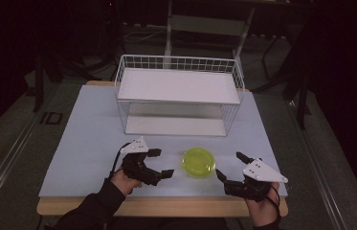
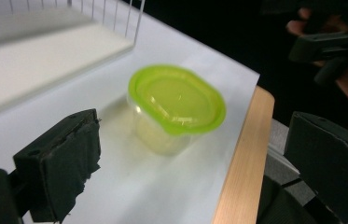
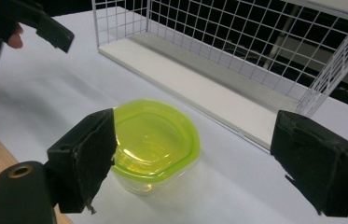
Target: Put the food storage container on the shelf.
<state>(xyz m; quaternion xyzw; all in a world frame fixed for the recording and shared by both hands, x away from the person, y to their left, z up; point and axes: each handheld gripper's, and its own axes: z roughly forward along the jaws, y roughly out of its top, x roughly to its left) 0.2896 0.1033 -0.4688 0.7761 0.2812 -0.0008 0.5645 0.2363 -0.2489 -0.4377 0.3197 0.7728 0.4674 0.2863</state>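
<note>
A small clear tub with a lime-green lid stands on the pale mat near the table's front edge, between my two grippers. My left gripper hovers just left of it, jaws wide apart and holding nothing. In the left gripper view the tub sits beyond the open left gripper, apart from both pads. My right gripper stands open just right of the tub. In the right gripper view the tub lies ahead between the spread jaws of the right gripper, untouched.
A white wire basket shelf with two white boards stands at the back middle of the mat. The wooden table edge runs along the front. Dark floor and furniture legs surround the table.
</note>
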